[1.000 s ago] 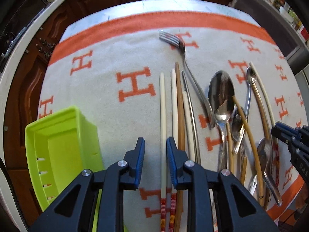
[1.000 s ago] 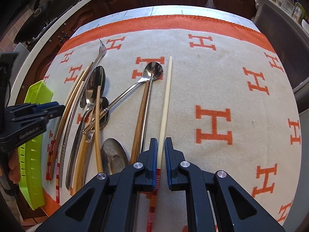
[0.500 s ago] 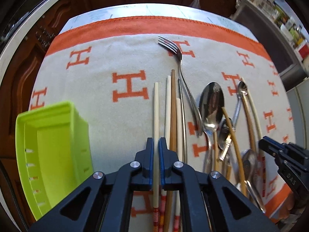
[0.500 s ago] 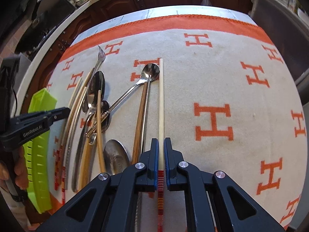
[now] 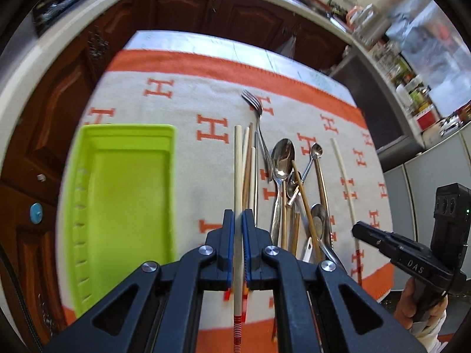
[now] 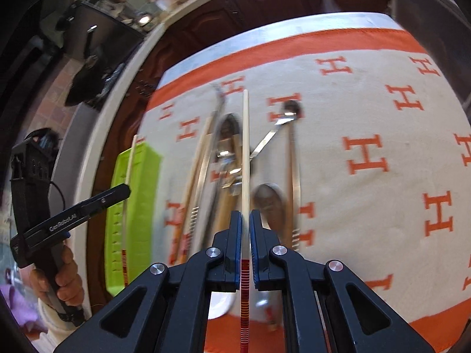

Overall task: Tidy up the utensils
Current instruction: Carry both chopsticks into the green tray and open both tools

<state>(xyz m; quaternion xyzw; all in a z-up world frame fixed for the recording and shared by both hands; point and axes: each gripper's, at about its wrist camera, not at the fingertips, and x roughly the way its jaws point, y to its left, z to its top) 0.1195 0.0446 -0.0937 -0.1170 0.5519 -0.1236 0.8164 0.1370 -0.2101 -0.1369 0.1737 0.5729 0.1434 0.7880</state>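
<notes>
Your left gripper (image 5: pixel 238 220) was clamped on a pale, slender chopstick (image 5: pixel 238 176) with a red-and-yellow banded end, its blue pads pinching the smooth shaft near that striped end. Your right gripper (image 6: pixel 245 220) was likewise closed on a matching chopstick (image 6: pixel 245 147), the ivory shaft running straight ahead between the jaws and the striped end trailing back below the pads. Both sticks appeared lifted clear of the cloth.

The other utensils lay in a loose bundle on the cloth: a steel fork (image 5: pixel 256 117) with thin tines, a large polished spoon (image 5: pixel 282 158), a small round-bowled spoon (image 5: pixel 316 150), slim brown wooden sticks (image 5: pixel 304 203) and more pale chopsticks (image 5: pixel 247 158). In the right wrist view they were smeared by blur. Left of the bundle sat the lime-green plastic tray (image 5: pixel 88 194), rectangular, glossy, with a row of slots down one wall.

The blanket (image 5: pixel 176 97) was woolly cream, patterned with orange H letters and edged by a broad orange band, spread over a pale tabletop. Dark carved wooden cabinets (image 5: pixel 191 14) stood behind, under a light counter edge, with crowded shelves at the right.
</notes>
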